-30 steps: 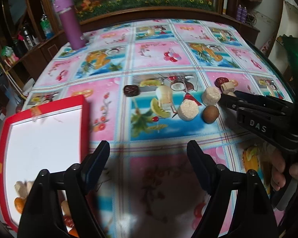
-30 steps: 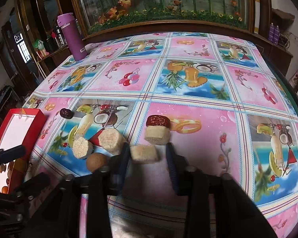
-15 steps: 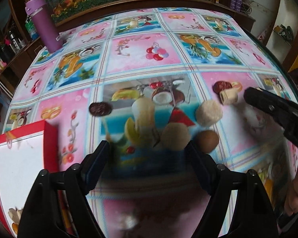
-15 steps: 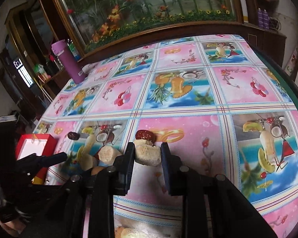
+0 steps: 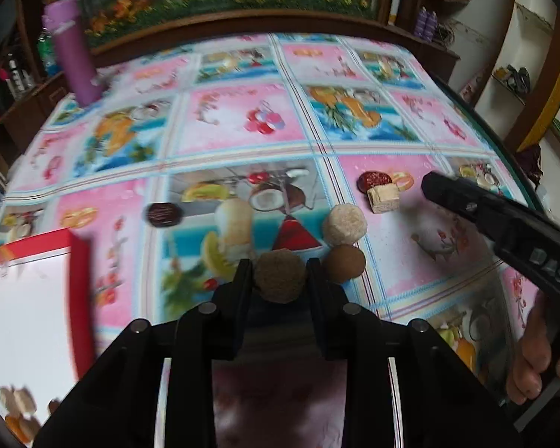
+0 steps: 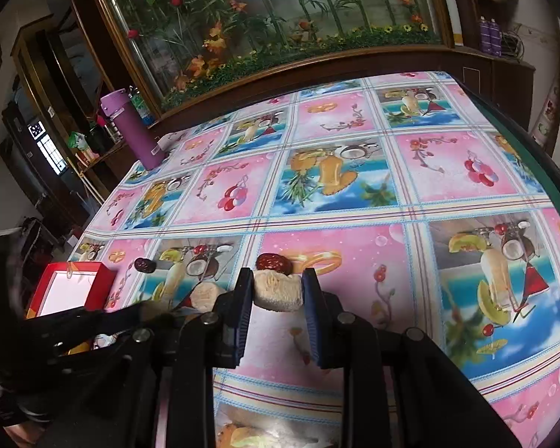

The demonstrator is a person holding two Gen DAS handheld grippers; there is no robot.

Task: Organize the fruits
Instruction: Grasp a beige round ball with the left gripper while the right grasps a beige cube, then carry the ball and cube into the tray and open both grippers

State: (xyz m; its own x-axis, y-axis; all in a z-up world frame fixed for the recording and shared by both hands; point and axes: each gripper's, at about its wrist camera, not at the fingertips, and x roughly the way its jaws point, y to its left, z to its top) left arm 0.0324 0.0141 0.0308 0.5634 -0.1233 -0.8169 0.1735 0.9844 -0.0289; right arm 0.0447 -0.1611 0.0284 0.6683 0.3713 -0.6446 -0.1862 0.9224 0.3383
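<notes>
The left gripper [image 5: 280, 280] is closing its jaws around a brown round fruit [image 5: 279, 280] on the counter [image 5: 242, 123], while the right gripper [image 6: 278, 293] is clamping a pale fruit chunk [image 6: 278, 291] between narrowed jaws.

Left gripper [image 5: 279, 274], jaws closing, with a round tan fruit piece [image 5: 279, 275] between them; a brown fruit [image 5: 344, 263] lies just beside, a red box [image 5: 79, 280] at left.
</notes>
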